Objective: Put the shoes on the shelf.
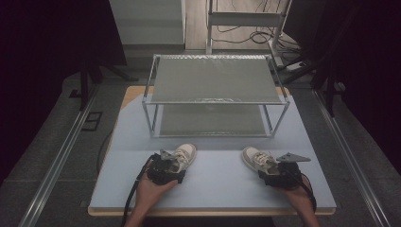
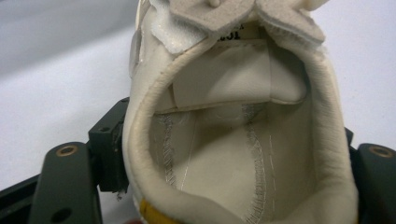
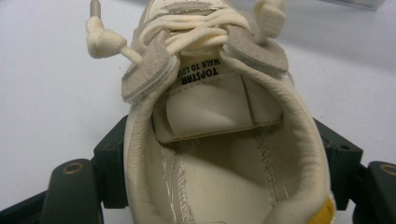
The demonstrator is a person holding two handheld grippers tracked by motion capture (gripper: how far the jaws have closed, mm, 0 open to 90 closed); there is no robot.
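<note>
The tongue label (image 3: 198, 74) of the cream sneaker (image 3: 224, 154) in the right gripper view carries black print, upside down to the camera: "TOPSTAR" and, beneath it, "WALK TO LO…", the rest hidden under the lace flap at nine o'clock. On the other sneaker (image 2: 233, 140), in the left gripper view, the tongue tag (image 2: 233, 33) shows a few dark characters, too cut off to read.
</note>
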